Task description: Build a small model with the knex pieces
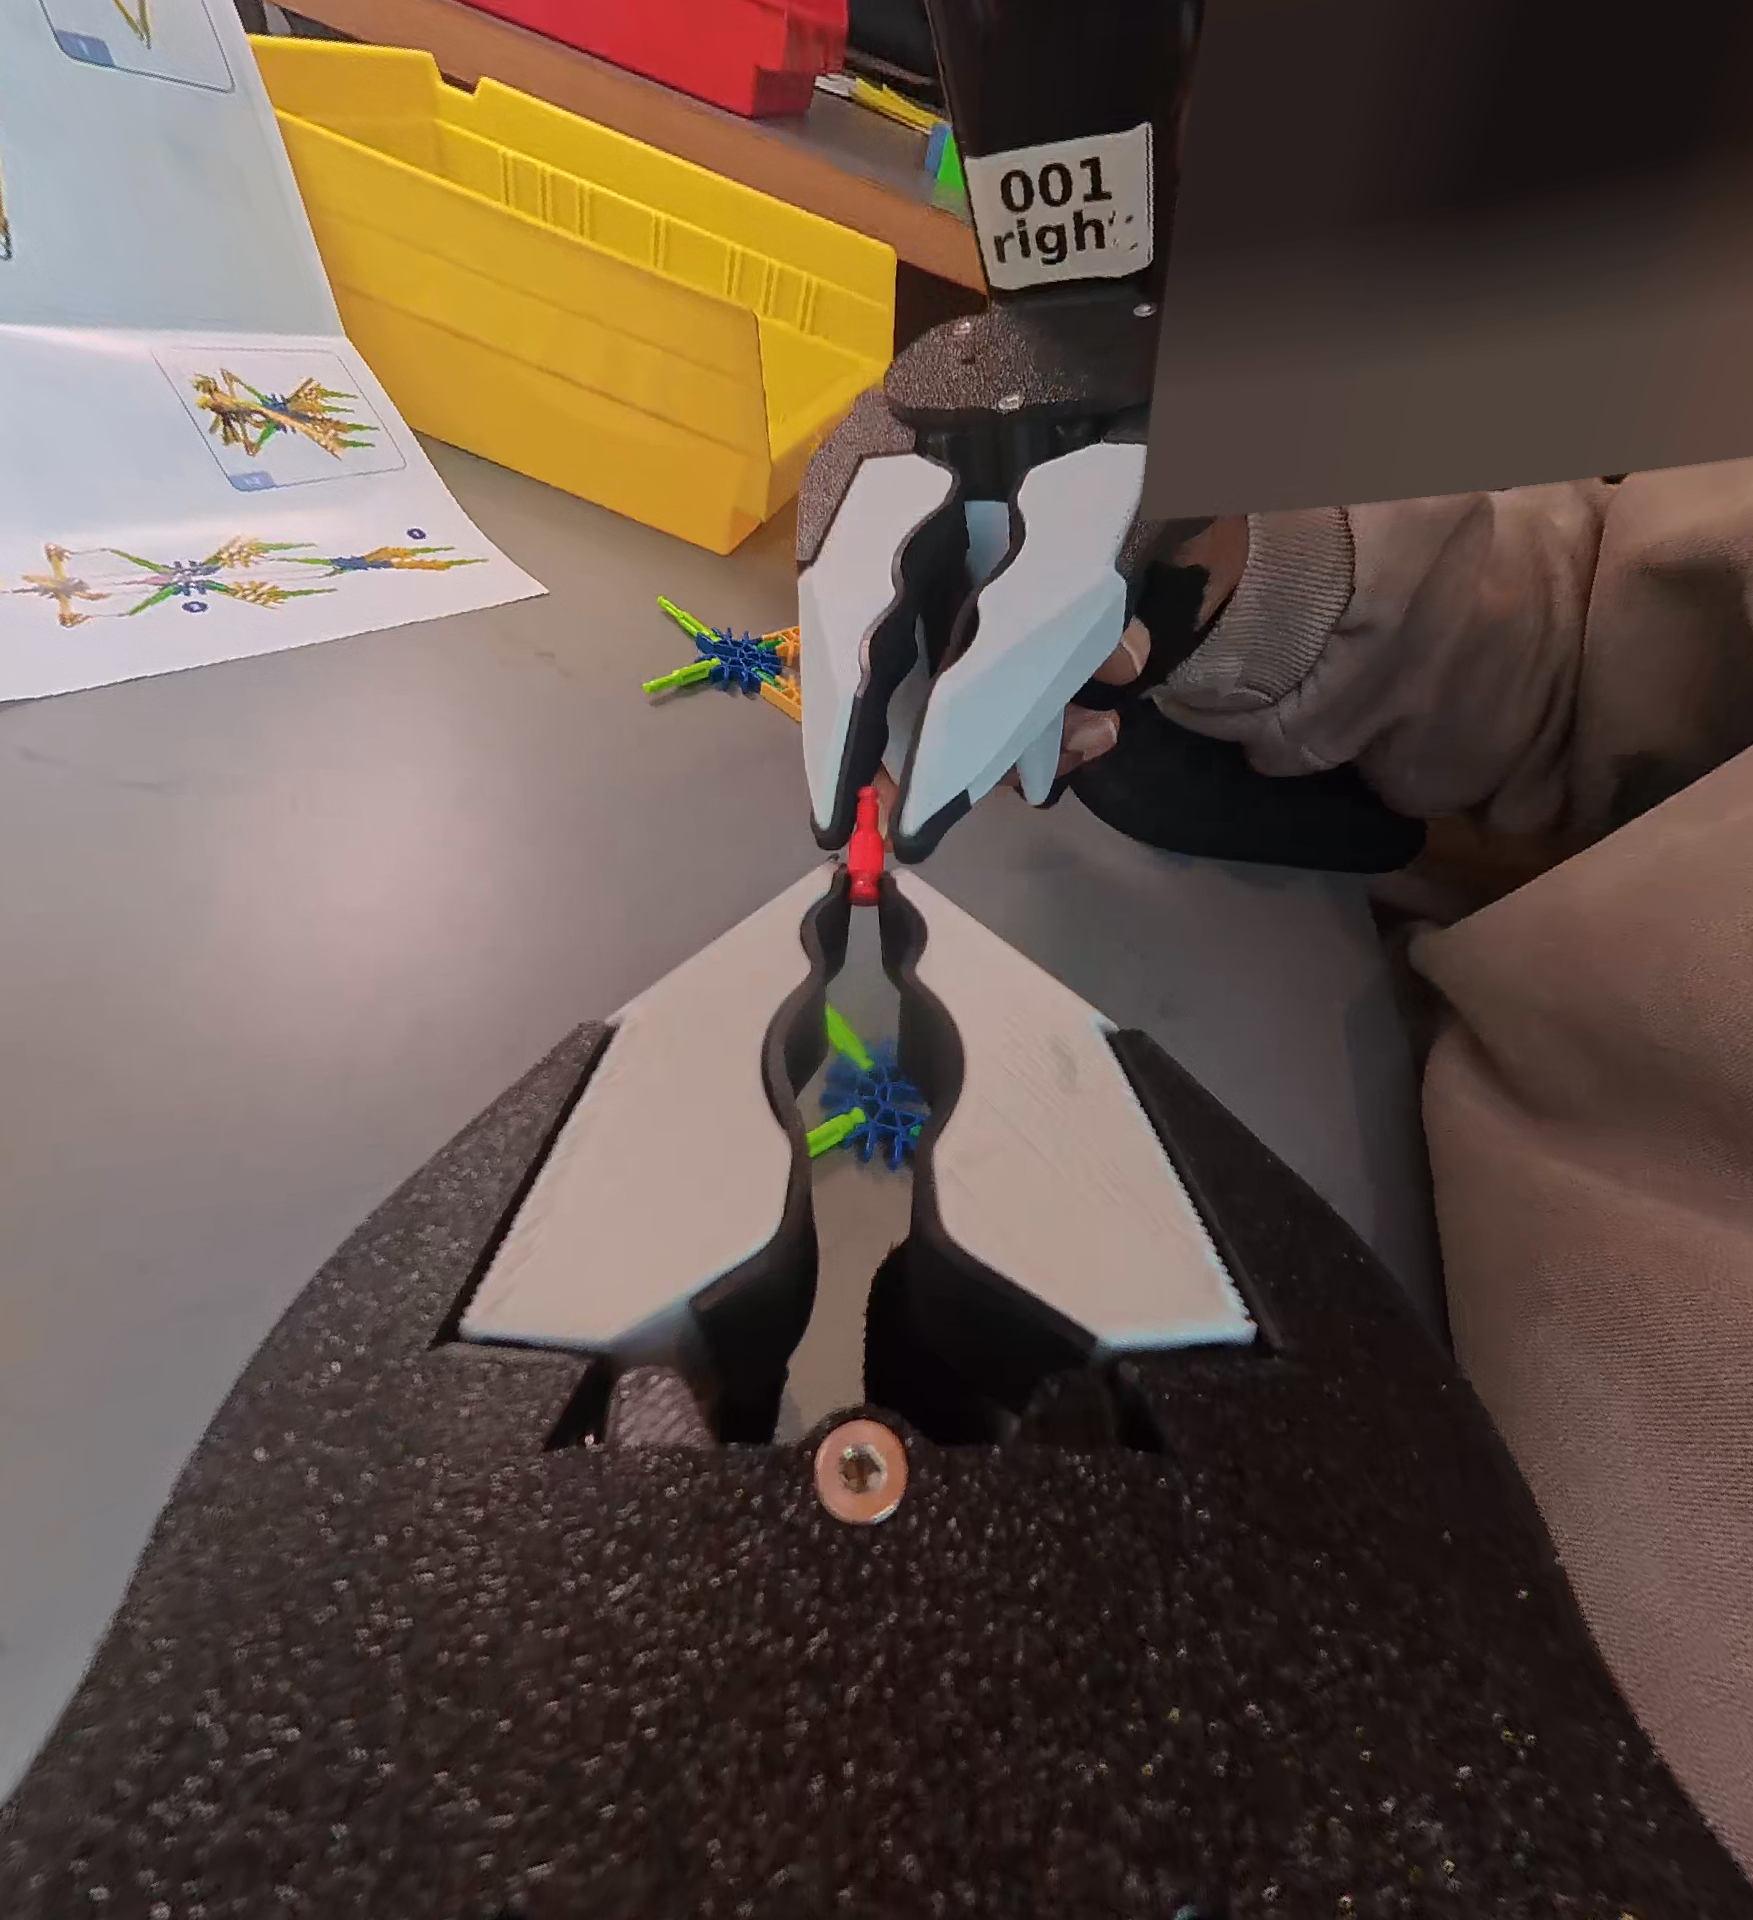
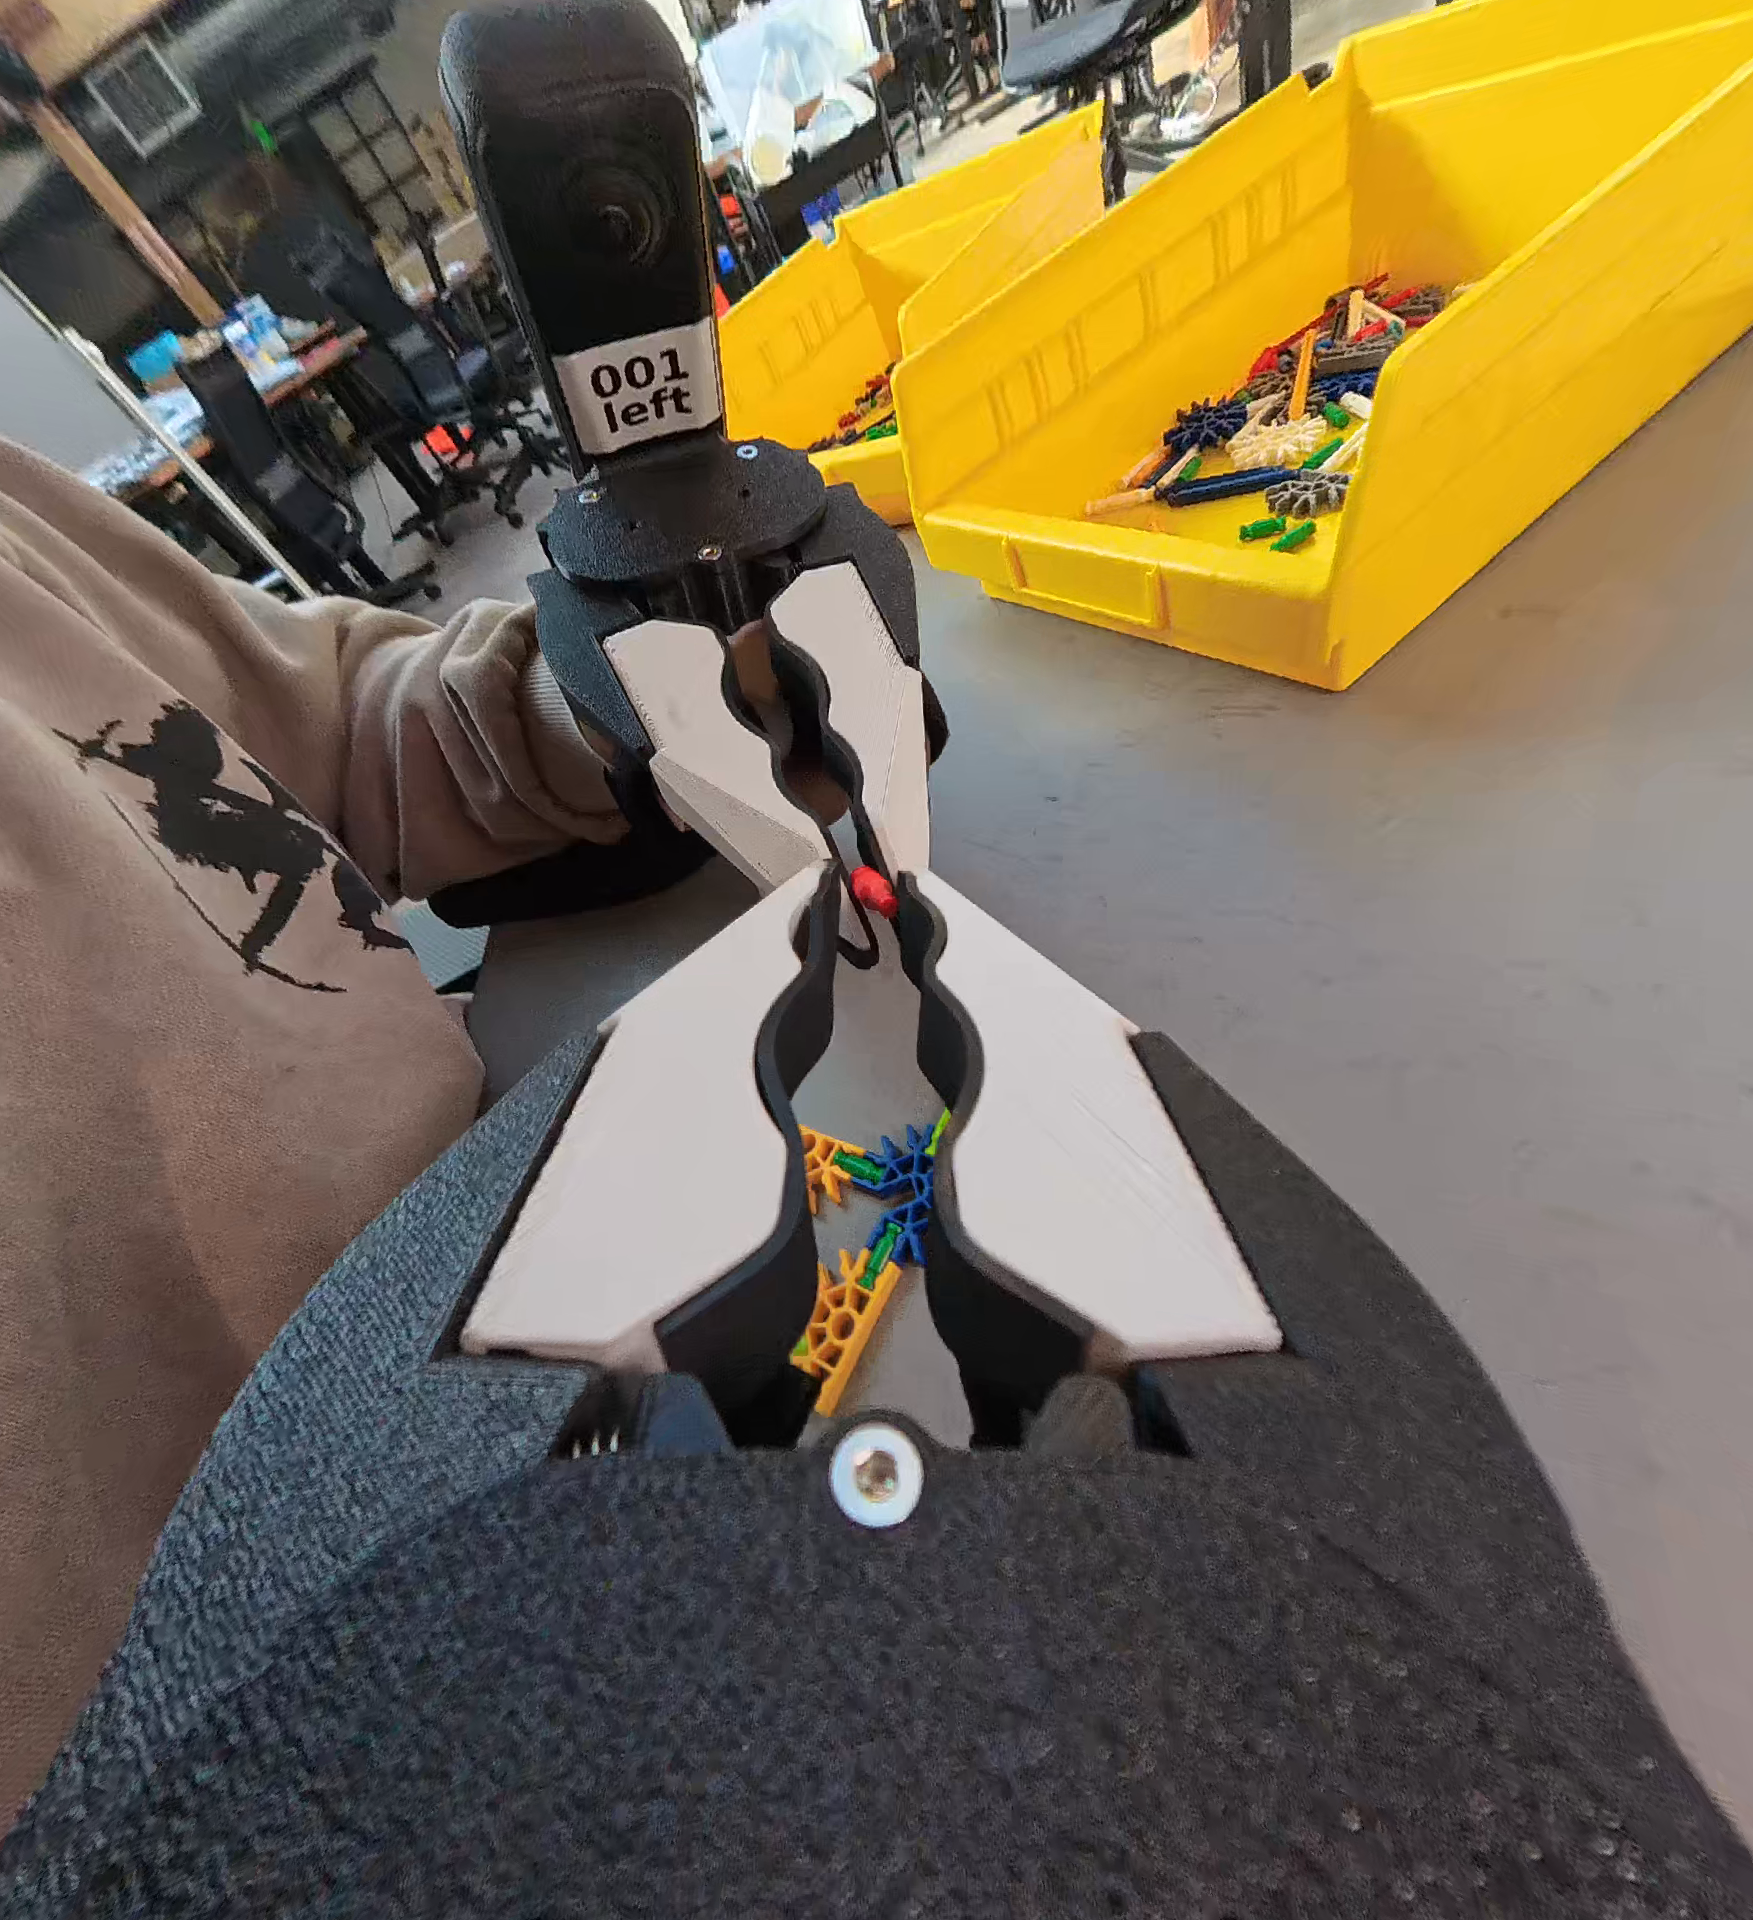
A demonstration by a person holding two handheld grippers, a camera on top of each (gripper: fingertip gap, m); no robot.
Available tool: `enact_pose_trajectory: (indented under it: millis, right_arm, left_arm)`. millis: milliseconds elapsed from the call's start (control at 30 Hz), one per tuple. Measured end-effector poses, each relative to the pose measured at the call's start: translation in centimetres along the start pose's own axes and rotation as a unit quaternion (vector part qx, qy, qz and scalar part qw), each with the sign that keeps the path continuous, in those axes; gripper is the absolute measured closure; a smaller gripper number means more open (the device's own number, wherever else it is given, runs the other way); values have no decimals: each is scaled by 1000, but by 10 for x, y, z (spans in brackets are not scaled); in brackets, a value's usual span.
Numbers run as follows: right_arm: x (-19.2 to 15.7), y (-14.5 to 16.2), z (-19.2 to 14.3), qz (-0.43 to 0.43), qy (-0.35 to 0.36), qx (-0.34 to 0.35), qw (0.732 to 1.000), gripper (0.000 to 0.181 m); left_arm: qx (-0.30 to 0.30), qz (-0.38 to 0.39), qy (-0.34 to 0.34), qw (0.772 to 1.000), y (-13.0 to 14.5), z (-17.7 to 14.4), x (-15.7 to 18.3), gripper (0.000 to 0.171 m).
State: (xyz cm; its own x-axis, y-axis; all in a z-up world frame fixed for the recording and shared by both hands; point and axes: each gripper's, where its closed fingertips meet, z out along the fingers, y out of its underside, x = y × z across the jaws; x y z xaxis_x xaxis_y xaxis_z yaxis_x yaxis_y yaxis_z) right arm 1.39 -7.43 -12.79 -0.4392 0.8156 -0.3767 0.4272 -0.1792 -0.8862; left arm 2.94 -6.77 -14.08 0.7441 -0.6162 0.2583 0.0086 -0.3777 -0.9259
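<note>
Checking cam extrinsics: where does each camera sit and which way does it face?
Left wrist view: on the left tool, looking along its fingers at the right tool tip to tip, a red rod between them; beyond, bin and instruction sheet; sleeve shows.
Right wrist view: on the right tool, facing the left tool; bins of parts on the right, sleeve and shirt on the left.
Shared: red rod, both tools, grey table, a blue connector piece below.
</note>
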Motion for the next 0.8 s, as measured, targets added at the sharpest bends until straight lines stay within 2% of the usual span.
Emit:
enact_pose_trajectory:
  millis: [300,400,467,567,700,800]
  right_arm:
    - [-1,-6,-4,70,-30,47,996,178]
    - [-1,-8,-4,83,-45,44,995,179]
    - [-1,-5,-3,85,-50,21,995,179]
    - [5,-3,-5,87,-54,-22,995,179]
    - [22,19,-7,77,-55,-137,986,179]
    - [27,39,-4,75,-71,-223,969,178]
  left_arm:
    - [30,-5,-1,1000,-8,0,3,167]
    - [29,-12,1,1000,-8,0,3,166]
    - [12,-18,10,1000,-3,1,4,166]
    - [-38,-22,22,999,11,-1,1,150]
    - [-135,13,-21,990,46,-7,-22,150]
    - [-172,21,-30,984,62,-5,-27,150]
